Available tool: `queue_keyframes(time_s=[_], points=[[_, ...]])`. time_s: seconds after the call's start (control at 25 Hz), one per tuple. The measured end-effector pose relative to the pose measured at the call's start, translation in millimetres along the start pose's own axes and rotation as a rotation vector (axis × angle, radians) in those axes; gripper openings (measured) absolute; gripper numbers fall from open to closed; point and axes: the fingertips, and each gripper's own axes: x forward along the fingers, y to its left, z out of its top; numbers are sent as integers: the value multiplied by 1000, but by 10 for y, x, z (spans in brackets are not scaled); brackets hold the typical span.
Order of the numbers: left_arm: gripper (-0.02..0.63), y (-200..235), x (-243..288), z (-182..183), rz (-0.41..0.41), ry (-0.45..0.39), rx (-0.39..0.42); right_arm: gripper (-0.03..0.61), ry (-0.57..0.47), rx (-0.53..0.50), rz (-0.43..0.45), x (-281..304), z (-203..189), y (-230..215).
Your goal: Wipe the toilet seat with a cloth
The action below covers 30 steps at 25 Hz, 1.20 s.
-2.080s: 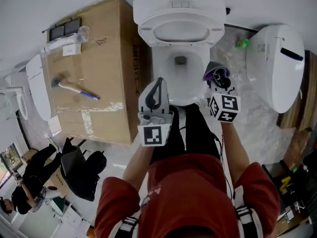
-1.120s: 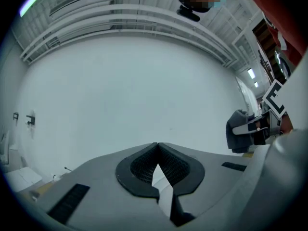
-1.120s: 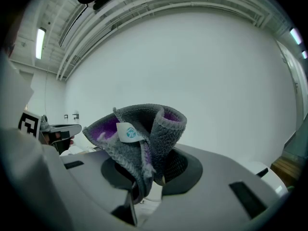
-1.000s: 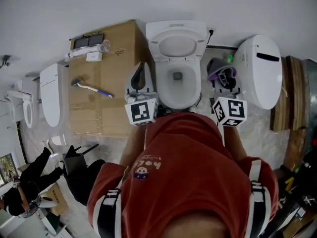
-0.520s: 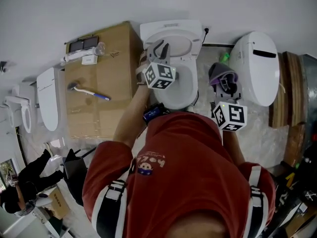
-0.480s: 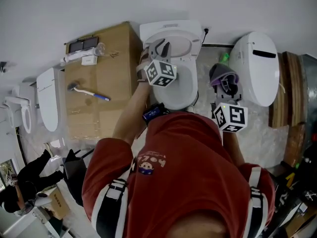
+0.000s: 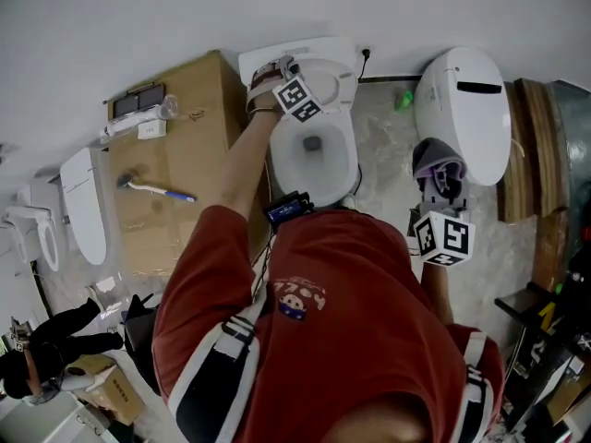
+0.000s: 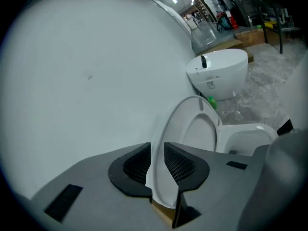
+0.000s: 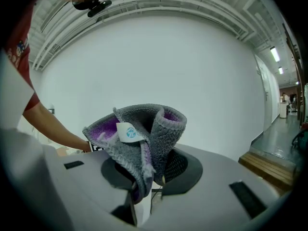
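Observation:
The white toilet (image 7: 312,146) stands against the far wall with its lid and seat (image 7: 325,63) raised. My left gripper (image 7: 277,70) reaches to the lid's left edge. In the left gripper view the thin white lid edge (image 8: 156,177) stands between the two dark pads of the left gripper (image 8: 156,160); its jaws have just been opening, and I see no squeeze. My right gripper (image 7: 441,197) hangs to the right of the bowl, shut on a bunched grey and purple cloth (image 7: 439,169). The cloth (image 9: 139,134) rises out of the right gripper (image 9: 149,177).
A big cardboard box (image 7: 180,155) left of the toilet carries a brush (image 7: 152,189) and a bottle (image 7: 138,116). A second white toilet (image 7: 462,100) stands at the right beside wooden boards (image 7: 526,146). A green object (image 7: 404,100) lies on the floor between the toilets.
My left gripper has gone from beside the bowl's near left up to the raised lid, rolled over and opened its jaws. The right gripper with the cloth has drifted right and nearer.

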Motion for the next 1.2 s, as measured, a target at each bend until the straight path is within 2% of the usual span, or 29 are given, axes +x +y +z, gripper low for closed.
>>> queue_keyframes(time_s=[0.2,0.32,0.44,0.72,0.92,1.08,1.2], points=[[86,8,199,-120,37,0,58,78,32,-9,-62,-45,-56,-195],[76,-18,204,-90,43,-16,42,78,32,-1,-78,-68,-48,-278],[55,-7,134,-69,16,-12,-2,78,28,-5,-72,-46,-31,-267],[52,-153,-133,-57,-1,-44,8,78,15,-1,-27,-11,-19,-160],[52,-384,-406,-74,-98,-60,31,78,31,6,48,60,-89,41],[54,-685,-663,-108,-248,2,43,78,58,5,128,136,-174,240],[54,-989,-876,-142,-338,9,63,78,80,4,188,167,-247,410]])
